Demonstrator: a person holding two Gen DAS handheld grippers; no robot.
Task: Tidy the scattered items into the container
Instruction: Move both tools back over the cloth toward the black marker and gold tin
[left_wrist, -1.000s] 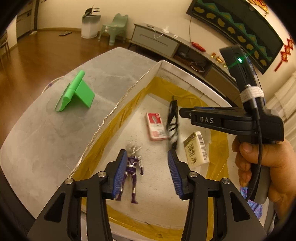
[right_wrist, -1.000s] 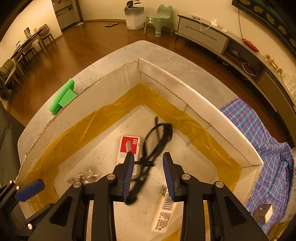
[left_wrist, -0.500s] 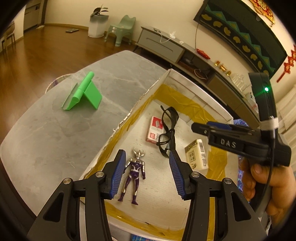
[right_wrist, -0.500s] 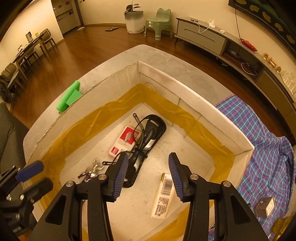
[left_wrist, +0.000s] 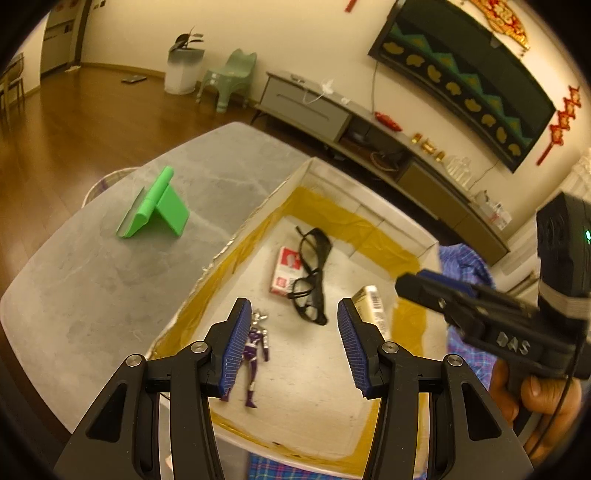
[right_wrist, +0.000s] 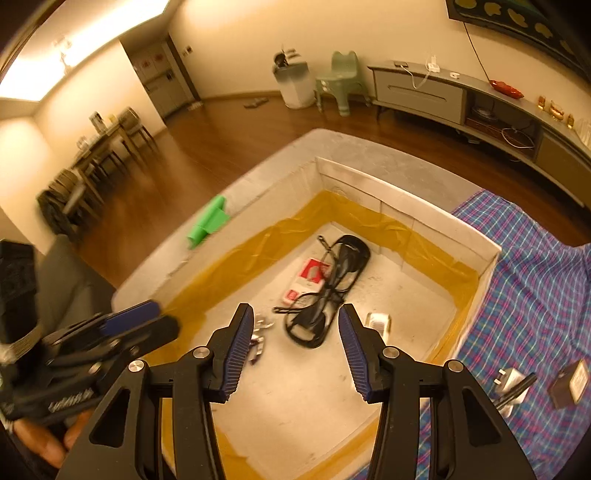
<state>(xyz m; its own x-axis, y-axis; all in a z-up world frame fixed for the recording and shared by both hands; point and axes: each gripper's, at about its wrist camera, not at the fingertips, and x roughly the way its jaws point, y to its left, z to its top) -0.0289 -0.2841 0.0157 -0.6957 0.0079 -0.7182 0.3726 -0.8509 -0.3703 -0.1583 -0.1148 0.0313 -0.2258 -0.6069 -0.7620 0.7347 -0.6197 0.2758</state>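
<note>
The white box (left_wrist: 391, 221) (right_wrist: 406, 206) lined with yellow tape sits on the grey table. In it lie black glasses (left_wrist: 310, 280) (right_wrist: 328, 291), a red-and-white pack (left_wrist: 286, 271) (right_wrist: 308, 277), a purple toy figure (left_wrist: 255, 350) (right_wrist: 258, 338) and a yellow-white carton (left_wrist: 373, 306) (right_wrist: 378, 321). A green phone stand (left_wrist: 155, 210) (right_wrist: 208, 221) stands on the table left of the box. My left gripper (left_wrist: 291, 347) is open and empty above the box's near end. My right gripper (right_wrist: 293, 350) is open and empty above the box.
A blue plaid cloth (right_wrist: 535, 280) lies right of the box with a white plug adapter (right_wrist: 511, 384) and a small dark box (right_wrist: 570, 384) on it. The table edge (left_wrist: 44, 332) falls off at the left. A TV cabinet (left_wrist: 369, 133) stands beyond.
My right gripper let go of the glasses, which now lie in the box, and opened wider. Both grippers have drawn up and back from the box.
</note>
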